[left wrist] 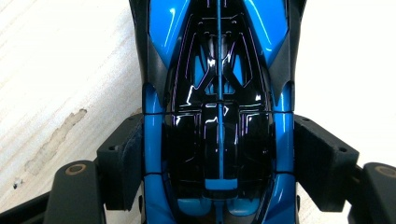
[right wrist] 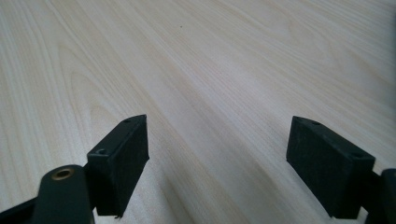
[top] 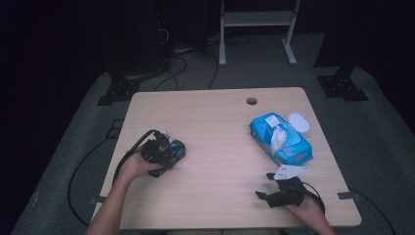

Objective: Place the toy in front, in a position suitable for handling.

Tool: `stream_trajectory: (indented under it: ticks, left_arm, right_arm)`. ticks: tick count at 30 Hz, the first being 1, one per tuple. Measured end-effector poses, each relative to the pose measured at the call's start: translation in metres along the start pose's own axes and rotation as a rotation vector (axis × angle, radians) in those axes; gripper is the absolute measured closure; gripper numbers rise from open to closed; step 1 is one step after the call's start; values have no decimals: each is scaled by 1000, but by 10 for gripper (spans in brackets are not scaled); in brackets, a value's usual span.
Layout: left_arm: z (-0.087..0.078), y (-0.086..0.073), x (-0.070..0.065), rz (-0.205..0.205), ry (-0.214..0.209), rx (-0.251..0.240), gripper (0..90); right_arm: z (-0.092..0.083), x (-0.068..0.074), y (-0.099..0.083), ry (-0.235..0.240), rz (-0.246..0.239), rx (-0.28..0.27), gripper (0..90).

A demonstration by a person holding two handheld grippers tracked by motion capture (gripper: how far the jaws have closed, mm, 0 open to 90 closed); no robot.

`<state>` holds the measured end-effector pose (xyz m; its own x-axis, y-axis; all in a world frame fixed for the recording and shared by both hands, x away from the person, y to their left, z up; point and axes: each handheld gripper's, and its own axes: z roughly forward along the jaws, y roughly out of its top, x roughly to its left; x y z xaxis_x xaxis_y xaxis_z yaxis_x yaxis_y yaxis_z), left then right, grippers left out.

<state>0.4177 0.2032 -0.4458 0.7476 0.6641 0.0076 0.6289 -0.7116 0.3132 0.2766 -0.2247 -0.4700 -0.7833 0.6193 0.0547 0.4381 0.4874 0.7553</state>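
A glossy blue and black toy car (top: 175, 151) sits on the left side of the light wooden table (top: 215, 117). My left gripper (top: 159, 147) comes down on it from above. In the left gripper view the car (left wrist: 219, 70) runs lengthwise between the jaws, and both black pads (left wrist: 123, 158) press against its blue flanks, so my left gripper (left wrist: 219, 158) is shut on it. Near the front right edge, my right gripper (top: 265, 185) lies low over the table and points left. Its jaws stand wide apart in the right gripper view (right wrist: 217, 158), with bare wood between them.
A blue pack of wet wipes (top: 281, 139) with a tissue sticking out lies on the right, just beyond my right gripper. A small white oval lid (top: 299, 121) sits behind it. A cable hole (top: 251, 101) marks the far edge. Cables trail over the floor at left.
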Motion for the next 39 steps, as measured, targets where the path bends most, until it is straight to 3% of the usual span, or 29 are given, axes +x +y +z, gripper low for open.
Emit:
stream_trajectory:
  ticks: [13, 24, 31, 32, 39]
  left_arm:
    - [-2, -3, 1, -11, 13, -8, 260]
    - [-16, 0, -1, -8, 15, -35, 260]
    - [-28, 22, -24, 62, 5, -68, 260]
    - [-28, 31, -35, 92, 2, -71, 260]
    - [-22, 62, -78, 195, -31, -78, 260]
  right_arm:
    - [0, 0, 0, -3, -2, -2, 200]
    - [-1, 0, 1, -7, -1, -7, 200]
    - [-5, -3, 1, -22, 8, -23, 199]
    - [-5, -4, 1, -25, 9, -24, 199]
    - [-13, -8, 0, -48, 17, -38, 197]
